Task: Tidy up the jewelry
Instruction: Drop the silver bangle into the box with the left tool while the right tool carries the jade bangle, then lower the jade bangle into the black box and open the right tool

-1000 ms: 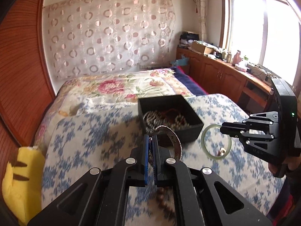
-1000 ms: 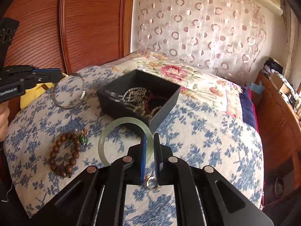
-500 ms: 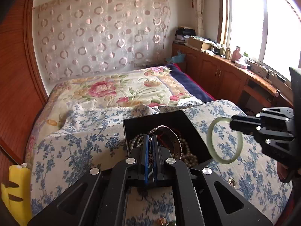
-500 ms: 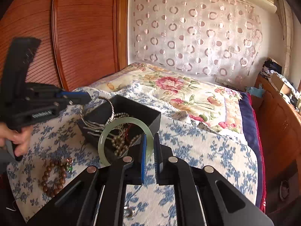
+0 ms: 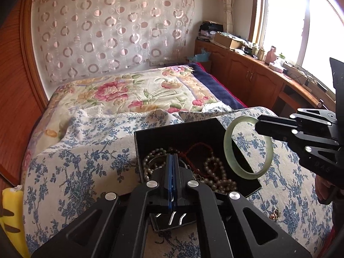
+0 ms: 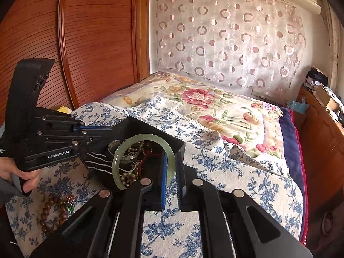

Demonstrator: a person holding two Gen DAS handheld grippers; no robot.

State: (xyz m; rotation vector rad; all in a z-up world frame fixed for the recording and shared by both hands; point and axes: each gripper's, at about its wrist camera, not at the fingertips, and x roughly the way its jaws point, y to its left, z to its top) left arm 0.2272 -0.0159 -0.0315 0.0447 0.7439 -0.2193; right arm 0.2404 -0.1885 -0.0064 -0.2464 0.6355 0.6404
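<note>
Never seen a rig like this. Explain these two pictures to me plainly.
No robot here: a person carries two black handheld grippers, each with a camera looking along its two fingers. One picture is from the left gripper, the other from the right gripper. On the flowered bedspread sits a black box of pearl strings and chains, with a wooden bead bracelet beside it. The right gripper pinches a green bangle over the box. The left gripper is shut above the box; nothing shows in it.

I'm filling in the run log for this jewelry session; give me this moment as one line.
right gripper: shut on jade bangle, over black box | left gripper: shut, over box | wooden bead bracelet: on bedspread
</note>
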